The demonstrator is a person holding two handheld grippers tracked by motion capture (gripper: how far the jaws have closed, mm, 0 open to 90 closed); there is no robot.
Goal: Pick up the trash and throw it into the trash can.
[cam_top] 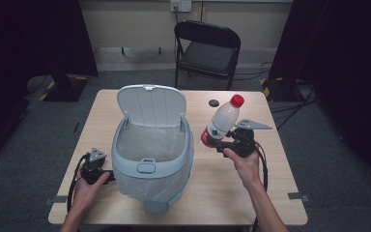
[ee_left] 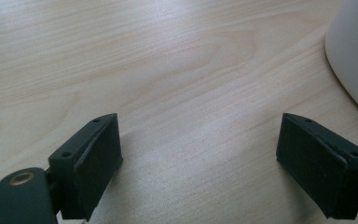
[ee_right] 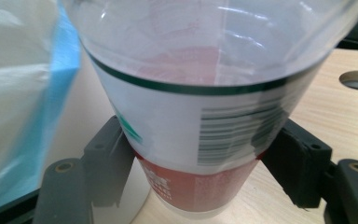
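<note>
**Gripping a bottle beside the open bin**

Gripping the plastic bottle (cam_top: 222,121) low on its body, the right gripper (cam_top: 218,143) has its jaws pressed against opposite sides of the label, just above the red band near the base. In the right gripper view the bottle (ee_right: 200,112) stands between the two black jaws, one against each flank, with its base close to the camera and the clear upper body running away from it. From the high view the bottle leans, its red cap (cam_top: 237,100) up and away from the person, its base down at the jaws, held clear above the counter (cam_top: 270,193).

Just to the bottle's left stands a pale blue bin (cam_top: 152,159) with its lid (cam_top: 149,104) flipped up and a clear liner inside; the bottle is near its rim but apart from it.

On the bin's other side, the left gripper (cam_top: 107,175) sits low at the counter, close to the bin's wall. Its jaws stand wide apart in the left gripper view, with bare wood between them (ee_left: 200,177).
</note>
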